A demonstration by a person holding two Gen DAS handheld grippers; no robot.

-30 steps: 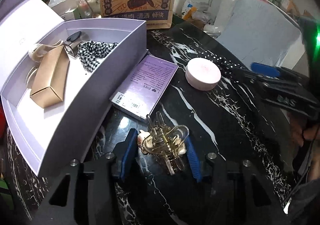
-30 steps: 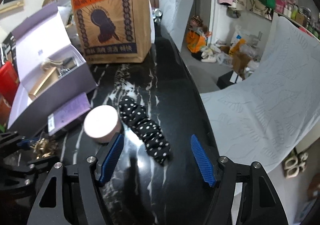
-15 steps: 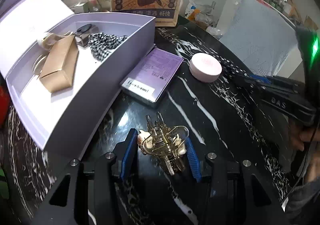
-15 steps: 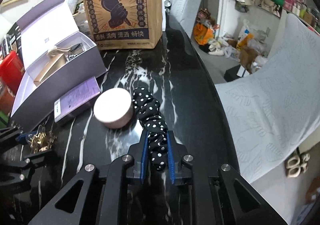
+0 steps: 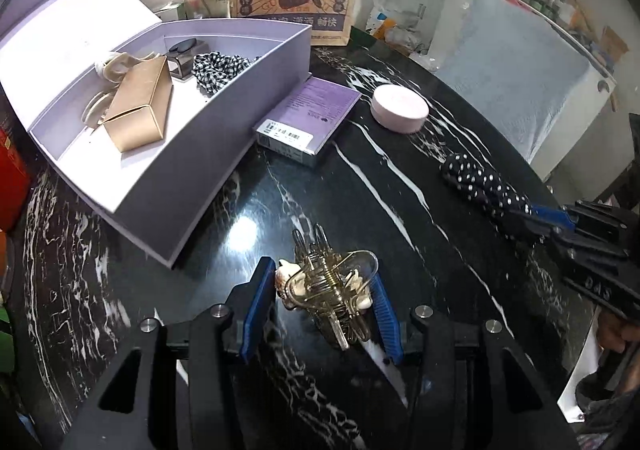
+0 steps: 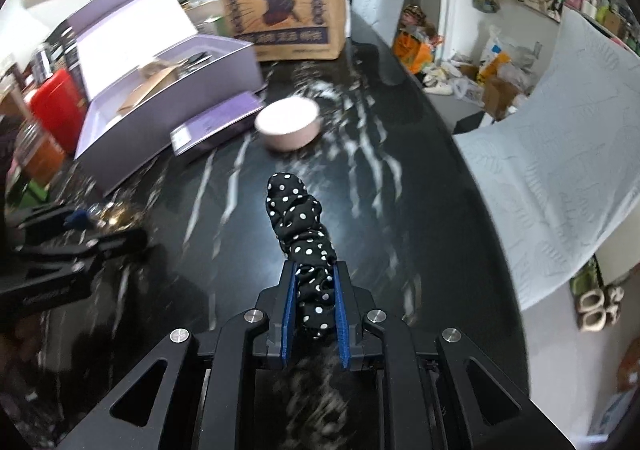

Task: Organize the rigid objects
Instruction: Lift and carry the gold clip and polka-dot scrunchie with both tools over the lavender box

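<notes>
While right gripper (image 6: 315, 302) clamps polka-dot scrunchie (image 6: 302, 226) at frame centre, left gripper (image 5: 320, 304) clamps gold hair claw (image 5: 328, 290), bottom centre.

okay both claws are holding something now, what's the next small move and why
Probably carry the left claw, shut on the gold hair clip, leftward over the open lavender box. A checked scrunchie already lies inside, so accessories seem to go there. The right claw holds the polka-dot scrunchie.
</notes>
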